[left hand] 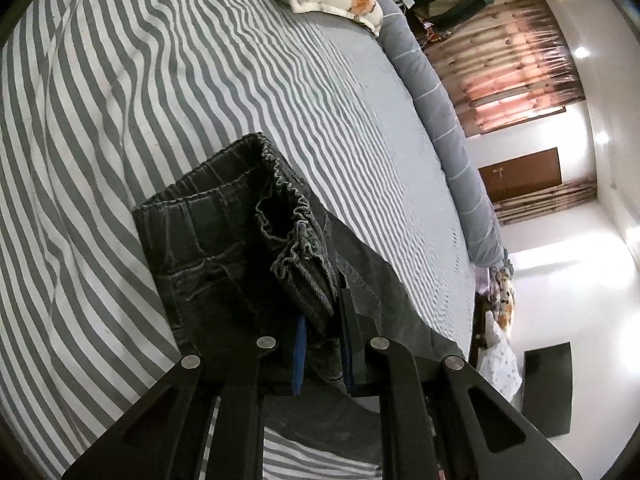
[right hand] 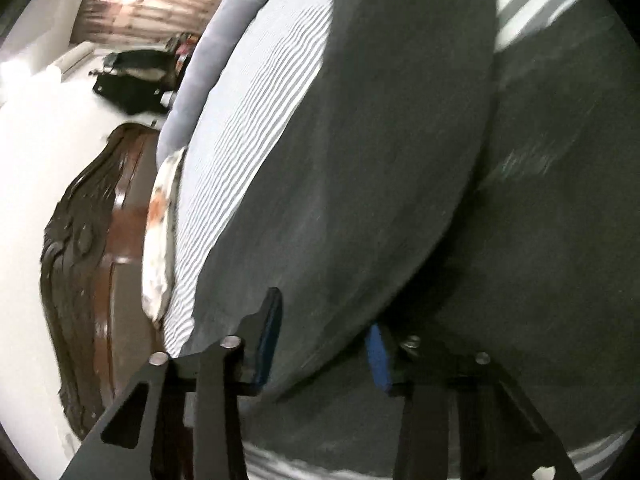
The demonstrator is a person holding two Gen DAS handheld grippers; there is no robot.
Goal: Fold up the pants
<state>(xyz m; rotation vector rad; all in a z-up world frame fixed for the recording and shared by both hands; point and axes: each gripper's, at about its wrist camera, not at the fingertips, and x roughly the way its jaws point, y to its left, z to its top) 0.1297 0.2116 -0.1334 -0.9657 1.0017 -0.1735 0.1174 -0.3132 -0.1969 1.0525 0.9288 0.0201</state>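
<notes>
Dark denim pants [left hand: 240, 240] lie on the striped bed [left hand: 120, 80], waistband bunched and pinched in the left gripper [left hand: 324, 344] to lift that end for folding, while the right gripper [right hand: 320, 348] straddles a leg, fabric between its pads, grip uncertain.

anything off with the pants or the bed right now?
Mostly fine. The pants waistband is bunched and folded over itself at the left gripper, not flat. The striped bedsheet is rippled. No damage visible.

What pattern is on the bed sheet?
Grey and white stripes on the sheet, clearest in the left wrist view.
</notes>
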